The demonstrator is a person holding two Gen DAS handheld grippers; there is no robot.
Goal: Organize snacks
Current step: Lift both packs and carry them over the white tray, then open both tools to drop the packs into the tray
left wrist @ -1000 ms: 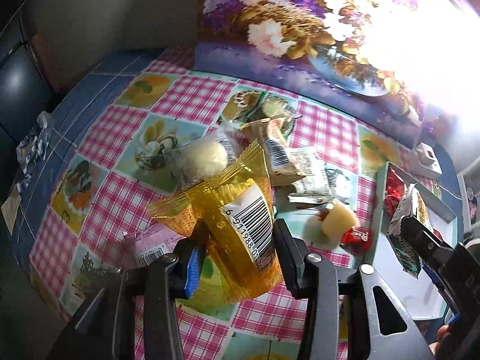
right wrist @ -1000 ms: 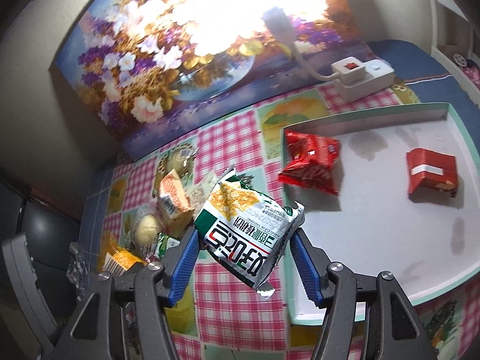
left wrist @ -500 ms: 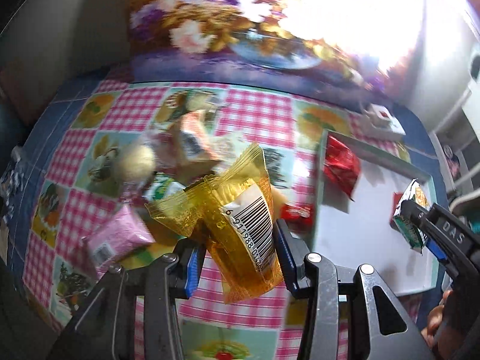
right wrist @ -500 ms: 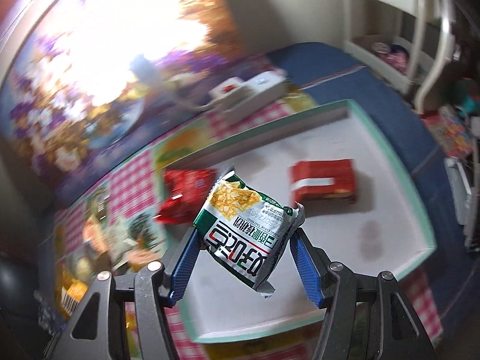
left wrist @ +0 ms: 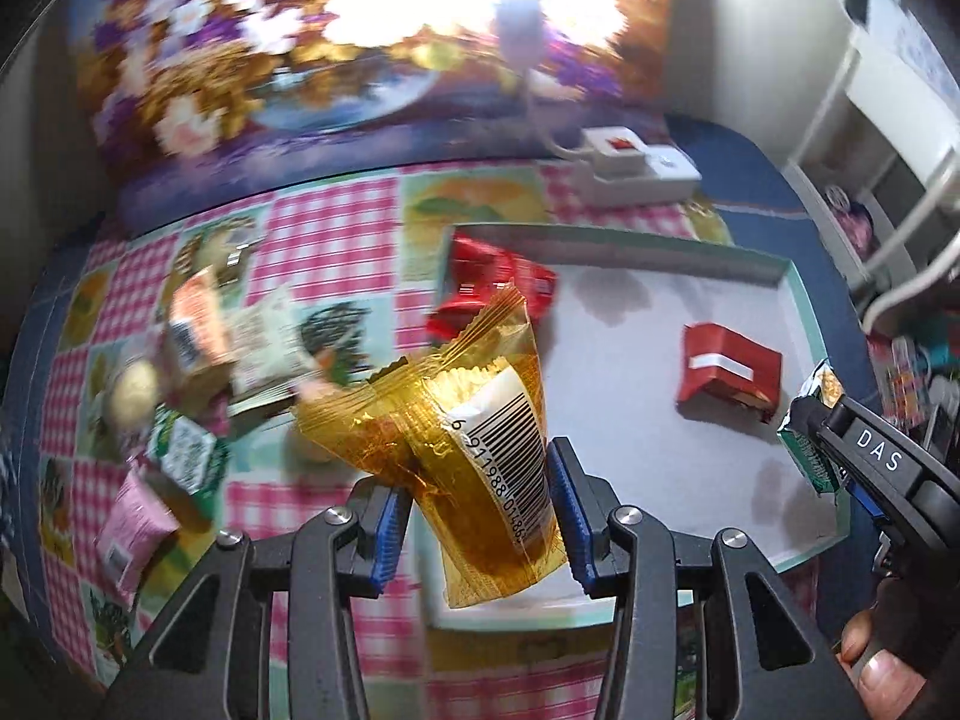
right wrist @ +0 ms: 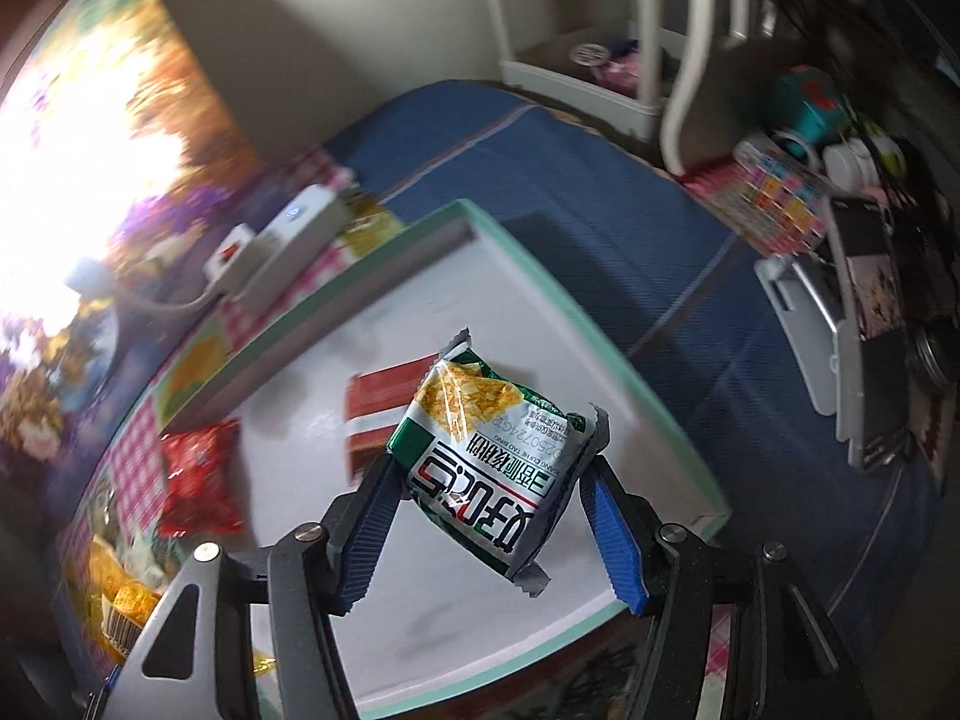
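My left gripper [left wrist: 477,519] is shut on an orange snack packet with a barcode [left wrist: 474,438] and holds it above the near left edge of the white tray [left wrist: 660,234]. My right gripper [right wrist: 489,519] is shut on a green-and-white snack packet [right wrist: 492,456] and holds it over the tray [right wrist: 678,420]; it also shows at the right of the left wrist view [left wrist: 840,450]. In the tray lie a red crinkled packet [left wrist: 492,288] and a red box packet [left wrist: 729,372]. Several loose snacks [left wrist: 228,348] lie on the checked tablecloth left of the tray.
A white power strip [left wrist: 636,171] sits behind the tray by the flower painting [left wrist: 300,60]. A pink packet [left wrist: 129,531] lies near the left front edge. A white rack [right wrist: 600,48] and clutter [right wrist: 840,240] stand to the right past the blue cloth.
Both grippers have swung right with their packets. The left one has moved from over the snack pile to the tray's edge; the right one has moved further over the tray toward its right side.
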